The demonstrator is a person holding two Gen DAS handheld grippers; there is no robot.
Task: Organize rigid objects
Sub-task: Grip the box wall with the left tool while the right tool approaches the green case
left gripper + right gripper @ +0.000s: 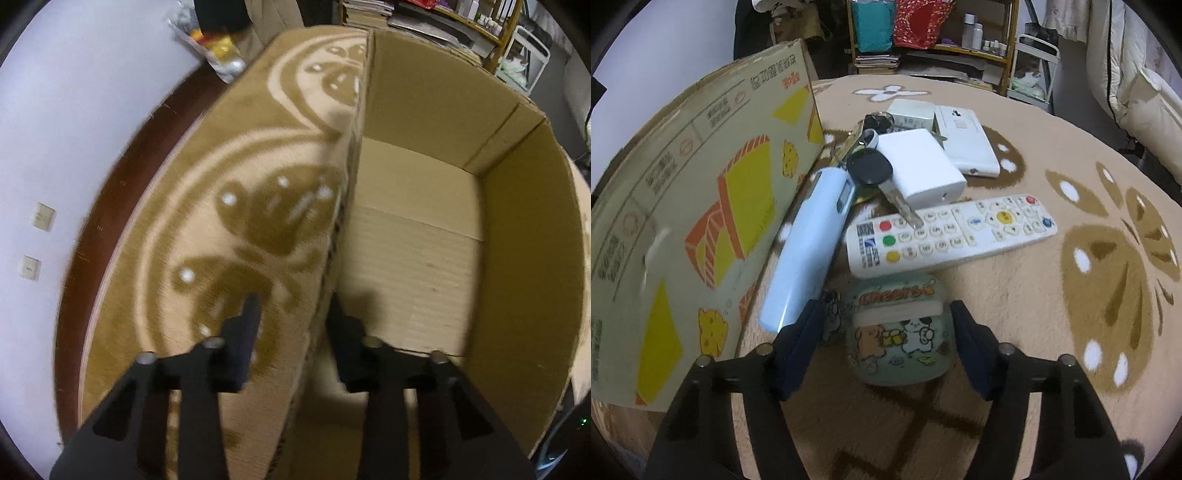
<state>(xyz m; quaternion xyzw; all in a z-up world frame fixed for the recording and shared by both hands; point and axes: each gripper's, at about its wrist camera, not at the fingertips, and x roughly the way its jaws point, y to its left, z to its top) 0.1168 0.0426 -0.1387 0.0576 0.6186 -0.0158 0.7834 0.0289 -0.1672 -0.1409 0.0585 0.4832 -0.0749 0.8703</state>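
Observation:
In the left wrist view my left gripper (293,306) is open and straddles the left wall (347,206) of an open cardboard box (413,236); the part of the box floor I see is bare. In the right wrist view my right gripper (886,314) is open, a finger on each side of a small cartoon-print earbud case (899,332) lying on the rug. Beyond it lie a white remote (951,234), a light-blue device (809,247), a black key with a bunch (871,170), a white charger (919,168) and two more white boxes (967,140).
The box's printed outer wall (698,218) stands just left of the objects. A beige and brown patterned rug (1089,258) covers the surface. A dark wooden edge (107,221) and a white wall lie left of the rug. Shelves (960,44) stand behind.

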